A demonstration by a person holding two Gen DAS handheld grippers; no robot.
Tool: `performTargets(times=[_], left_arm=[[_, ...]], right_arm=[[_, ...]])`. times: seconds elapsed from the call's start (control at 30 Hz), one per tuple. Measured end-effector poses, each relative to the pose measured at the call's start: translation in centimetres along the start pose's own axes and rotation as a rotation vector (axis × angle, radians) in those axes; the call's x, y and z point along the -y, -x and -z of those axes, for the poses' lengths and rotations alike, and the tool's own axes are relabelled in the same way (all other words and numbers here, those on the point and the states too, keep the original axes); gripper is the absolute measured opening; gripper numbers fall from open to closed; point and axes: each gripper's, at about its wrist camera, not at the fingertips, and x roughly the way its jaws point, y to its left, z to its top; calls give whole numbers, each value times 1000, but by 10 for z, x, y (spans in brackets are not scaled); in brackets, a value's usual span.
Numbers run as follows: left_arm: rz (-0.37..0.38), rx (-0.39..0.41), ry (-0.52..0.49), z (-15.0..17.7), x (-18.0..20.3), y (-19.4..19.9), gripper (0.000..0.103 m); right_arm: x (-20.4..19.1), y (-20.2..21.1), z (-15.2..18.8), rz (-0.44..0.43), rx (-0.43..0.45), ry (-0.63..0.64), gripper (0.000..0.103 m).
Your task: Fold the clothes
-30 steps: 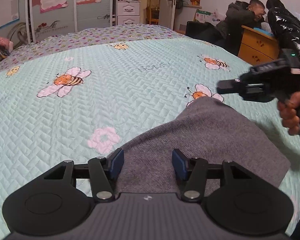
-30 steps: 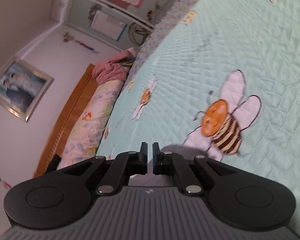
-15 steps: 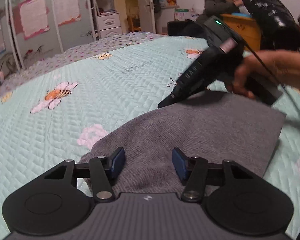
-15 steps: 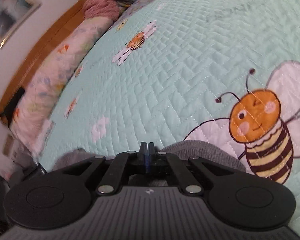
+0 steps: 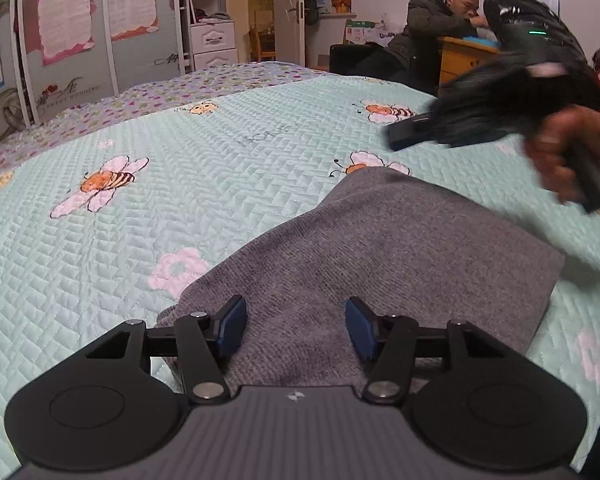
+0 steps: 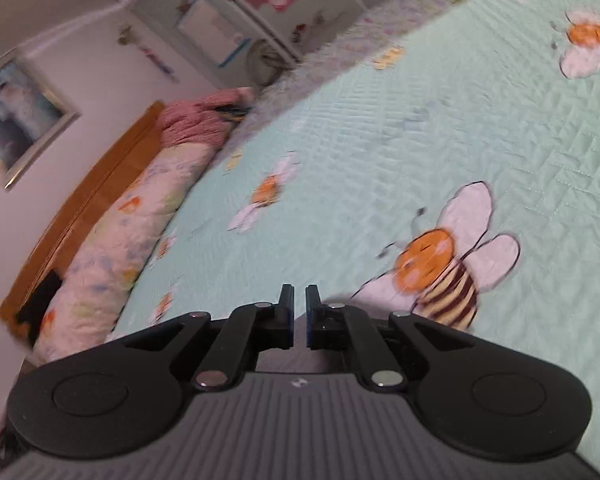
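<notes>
Across the lower middle of the left wrist view we've got the folded grey sweater [image 5: 384,264] lying flat on the bee bedspread [image 5: 148,208], with our left gripper [image 5: 296,326] over its near edge, fingers spread wide and pinching nothing. Only this view shows our right hand [image 5: 572,152], blurred at upper right. The right wrist view adds the right gripper [image 6: 296,308], jaws opening from a narrow gap with nothing between, plus the pillow [image 6: 112,248] at left.

both wrist views low, sharing bedspread [image 5: 220,184]
</notes>
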Motion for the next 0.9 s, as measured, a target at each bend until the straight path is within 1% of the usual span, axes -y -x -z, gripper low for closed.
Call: performTargets(times=[0.07,0.1,0.13,0.17,0.2,0.23,0.27,0.37,0.4,0.43,0.47,0.5,0.53,0.57,0.63,0.67,0.73,0.77,0.83,0.9], left_arm=[[5,1,10,0,-1,0,58],[7,1,14,0,-1,0,58],[10,2,19,1,-2,0,58],[21,3,27,1,-3,0,59],[23,1,36,0,-4,0,59],[23,-1,44,-1,-5,0,59],[23,-3,59,-1,-5,0,58],[14,-14,134,-7,-9,4,58],[1,-22,174,-12,-11,7,58],[-17,-31,219,-16,-11,13,59],[-40,-43,263,-21,-11,21,59],[-68,-58,290,-27,-10,29,59],[-99,-70,296,-34,-7,38,61],[-129,-74,291,-40,-2,48,63],[-182,-76,281,-51,6,67,73],[-205,-74,276,-56,11,77,74],[-252,-82,280,-63,16,91,80],[-278,-93,284,-67,19,97,81],[-326,-135,305,-72,24,106,81],[-360,-173,320,-75,28,112,81]], right_arm=[[-13,18,23,-48,-17,-2,6],[-13,23,38,-43,-35,-11,6],[-7,21,52,-14,-59,-28,5],[4,18,66,31,-83,-57,0],[25,13,77,57,-90,-116,0],[41,13,83,12,-62,-194,0],[45,15,84,-8,-41,-232,0],[27,18,79,35,-38,-172,1],[22,22,77,43,-29,-179,8],[19,28,76,54,-11,-191,9],[13,35,74,73,8,-191,23],[2,41,73,107,27,-165,37],[-10,48,73,146,39,-124,43],[-23,54,73,190,41,-81,52],[-49,60,76,295,16,15,58],[-62,61,77,342,-3,56,60],[-85,58,81,418,-60,114,63],[-94,58,84,447,-84,126,67],[-109,56,89,497,-125,129,68],[-121,52,93,562,-177,106,68]])
